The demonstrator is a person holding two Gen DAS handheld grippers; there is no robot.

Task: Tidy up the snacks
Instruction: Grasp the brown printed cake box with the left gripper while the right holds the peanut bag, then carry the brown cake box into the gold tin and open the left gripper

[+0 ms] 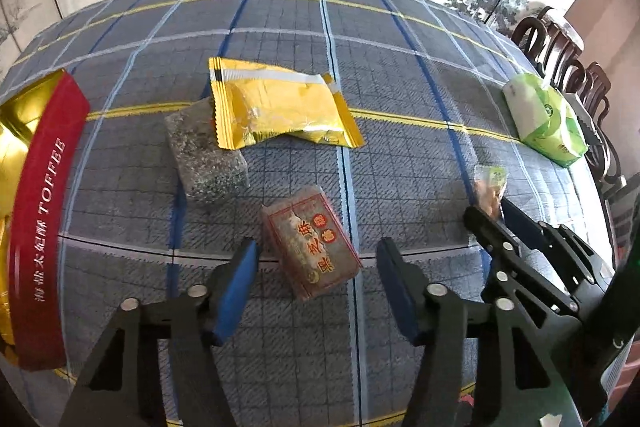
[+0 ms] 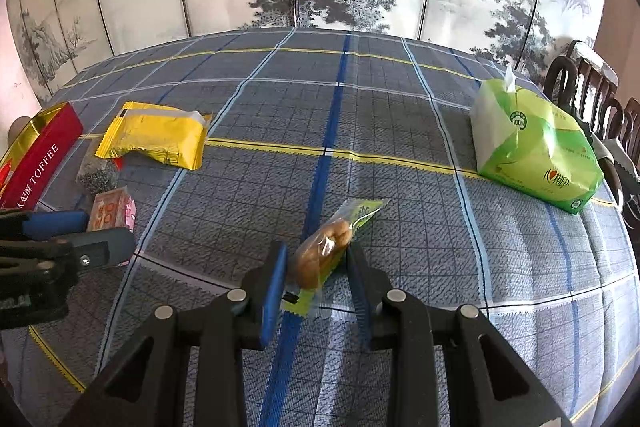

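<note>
Covering the surface, a checked cloth (image 2: 400, 115) carries a toffee box (image 1: 44, 211) and a yellow packet (image 1: 280, 107). Left gripper (image 1: 316, 267) jaws straddle the brown packet (image 1: 310, 243), not pressing; right gripper (image 2: 318, 279) jaws clamp a wrapped bun (image 2: 324, 251).

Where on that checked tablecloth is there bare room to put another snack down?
The widest bare stretch lies between the yellow packet and the green tissue pack, beyond the wrapped bun. It is crowded near the red toffee box, where the yellow packet, grey bar and brown block cluster.
</note>
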